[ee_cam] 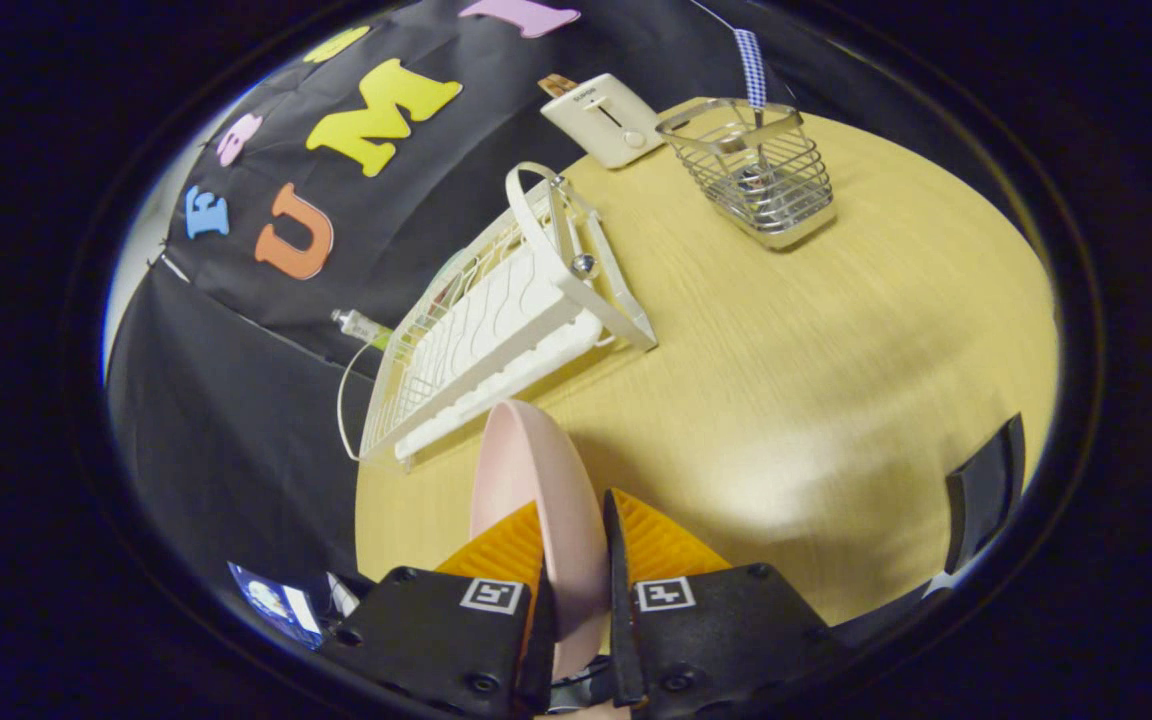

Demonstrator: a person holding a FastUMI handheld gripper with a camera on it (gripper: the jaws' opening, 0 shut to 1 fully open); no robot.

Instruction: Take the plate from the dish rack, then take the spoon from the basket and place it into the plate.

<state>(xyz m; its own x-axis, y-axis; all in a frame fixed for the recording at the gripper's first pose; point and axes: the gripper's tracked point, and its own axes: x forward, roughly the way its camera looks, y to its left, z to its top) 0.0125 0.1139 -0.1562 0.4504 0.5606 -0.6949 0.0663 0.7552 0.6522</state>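
Orange fingers (496, 550) of the gripper (576, 545) clamp the pink plate (536, 480) edge-on between them, above the wooden table (836, 380). Just beyond lies the white dish rack (496, 330); farther right stands the wire basket (761, 175) holding the spoon (751, 65).

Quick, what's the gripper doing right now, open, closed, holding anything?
Gripper: jaws closed on the pink plate, held edge-on above the table, just clear of the dish rack.

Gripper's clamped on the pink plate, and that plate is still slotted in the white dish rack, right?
Not quite. In the gripper view the gripper is clamped on the pink plate, but the plate is out of the white dish rack, held edge-on above the wooden table.
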